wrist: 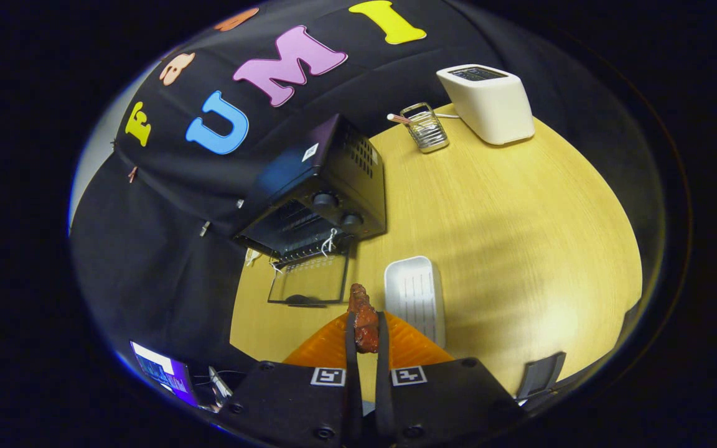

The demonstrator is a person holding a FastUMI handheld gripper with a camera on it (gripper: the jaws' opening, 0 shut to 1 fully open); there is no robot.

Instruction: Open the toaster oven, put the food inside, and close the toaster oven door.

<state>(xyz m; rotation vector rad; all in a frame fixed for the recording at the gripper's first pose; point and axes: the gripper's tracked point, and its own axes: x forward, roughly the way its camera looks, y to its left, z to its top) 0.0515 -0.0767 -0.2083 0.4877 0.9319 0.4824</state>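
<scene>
both fingers (351, 336) clamped on food (365, 320), w/ toaster oven (318, 199) door (309, 280) open ahead.

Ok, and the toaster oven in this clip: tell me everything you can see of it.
The toaster oven is a black metal box with side vents and two round knobs beside its cavity. It stands on the wooden table against the booth's cloth wall. Its glass door is folded down open, a wire rack visible inside. The gripper, holding the food, is short of it.
</scene>
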